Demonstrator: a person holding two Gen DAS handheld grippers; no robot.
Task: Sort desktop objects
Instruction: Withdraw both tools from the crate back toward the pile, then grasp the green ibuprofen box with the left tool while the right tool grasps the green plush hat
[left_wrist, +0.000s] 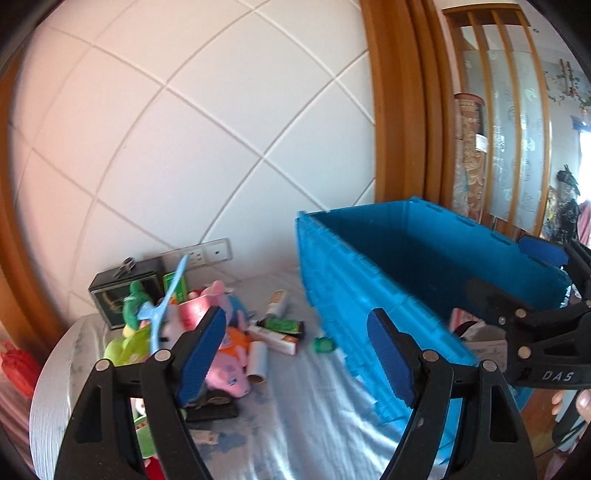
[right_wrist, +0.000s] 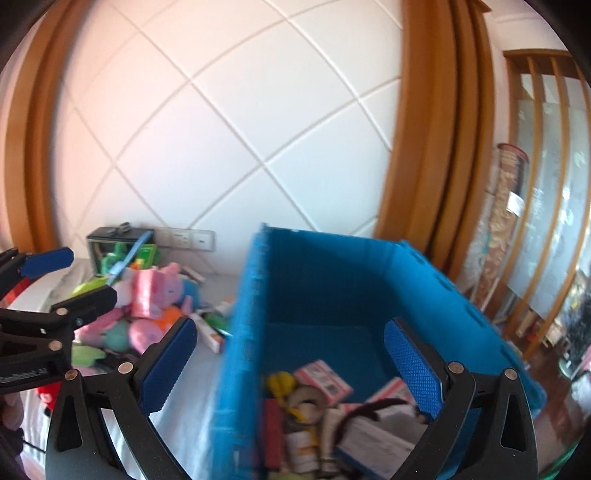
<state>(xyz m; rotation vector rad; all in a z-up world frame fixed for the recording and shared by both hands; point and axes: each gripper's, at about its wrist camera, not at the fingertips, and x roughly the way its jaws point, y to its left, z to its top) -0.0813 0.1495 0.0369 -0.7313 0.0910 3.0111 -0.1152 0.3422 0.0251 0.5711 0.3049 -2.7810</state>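
Both claws are spread and nothing is held: the left claw (left_wrist: 295, 354) faces the toy pile (left_wrist: 207, 332) on the worktop (left_wrist: 295, 406), the right claw (right_wrist: 291, 369) hangs over the blue crate (right_wrist: 332, 288). The crowded toys could be knocked off the edge, or two snagged together, if the pile is entered carelessly.

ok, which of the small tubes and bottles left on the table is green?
The green tube with the black cap, lying on its side near the blue crate. The white bottle behind it and the white roll in front are pale.
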